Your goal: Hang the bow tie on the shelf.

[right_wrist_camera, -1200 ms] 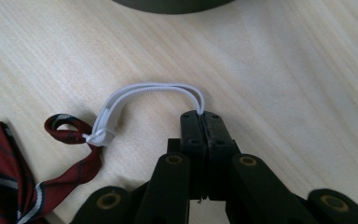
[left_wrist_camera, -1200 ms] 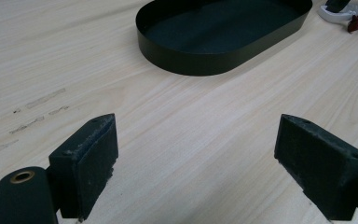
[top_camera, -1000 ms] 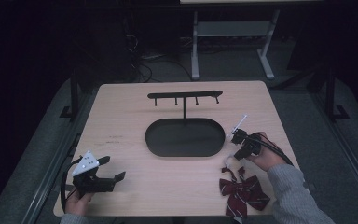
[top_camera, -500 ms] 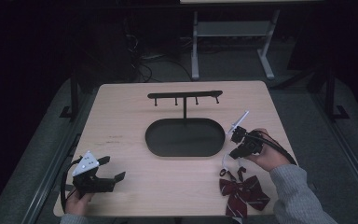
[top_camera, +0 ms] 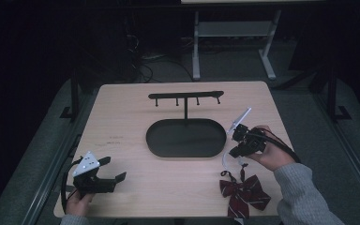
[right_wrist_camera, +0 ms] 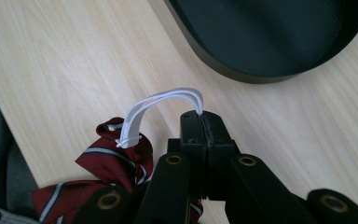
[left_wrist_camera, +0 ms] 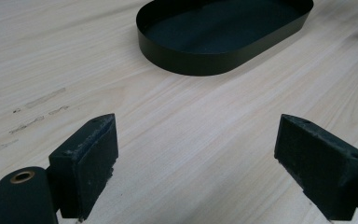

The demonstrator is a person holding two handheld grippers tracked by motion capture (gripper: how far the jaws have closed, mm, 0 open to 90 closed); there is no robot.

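The table (top_camera: 136,122) is pale wood, with faint dark scuffs on its left half. In its middle lies an oval black tray (top_camera: 186,138) with a low wall; a thin post rises from the tray's far edge to a black bar (top_camera: 186,95) with four small pegs beneath. No brand, label or writing can be read on any of these things.

The left gripper (top_camera: 107,169) rests near the table's front left corner, its jaws wide apart with nothing between them, aimed toward the tray.

The right gripper (top_camera: 236,151) is held just right of the tray, jaws pressed together on a white elastic loop (right_wrist_camera: 168,100). The loop runs down to a dark red striped bow (top_camera: 243,192), which lies at the table's front edge, below the gripper.
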